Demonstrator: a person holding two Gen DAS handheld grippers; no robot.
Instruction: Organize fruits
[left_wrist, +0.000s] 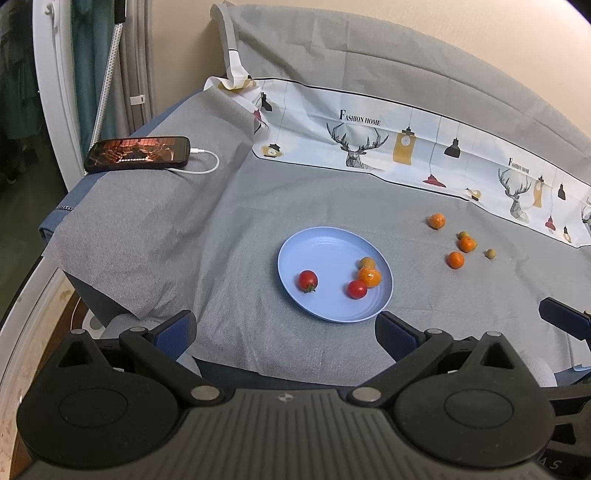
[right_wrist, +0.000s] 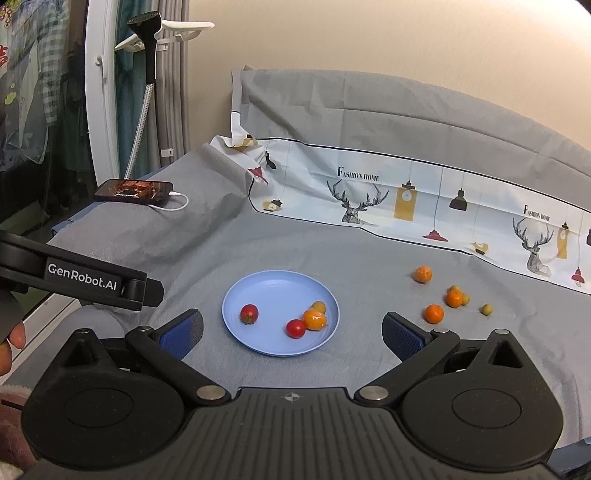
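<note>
Covering the surface is a grey cloth (left_wrist: 258, 206), with a printed deer-pattern strip (left_wrist: 369, 144) along the back and a plugged-in phone (left_wrist: 138, 153) on a raised fold, left. Blue plate (right_wrist: 273, 291) holds two tomatoes, an orange, a small yellowish fruit. Loose fruits (right_wrist: 448, 297) lie well right. Left gripper (left_wrist: 286, 330) and right gripper (right_wrist: 291, 332): fingers spread wide, empty, plate just ahead.

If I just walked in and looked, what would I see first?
Probably the round blue plate in the middle of the grey cloth, with two red tomatoes, an orange fruit and a small yellowish one on it. To its right, more little orange fruits sit loose on the cloth. Far left, a phone glows on a raised fold, plugged into a white cable.
</note>
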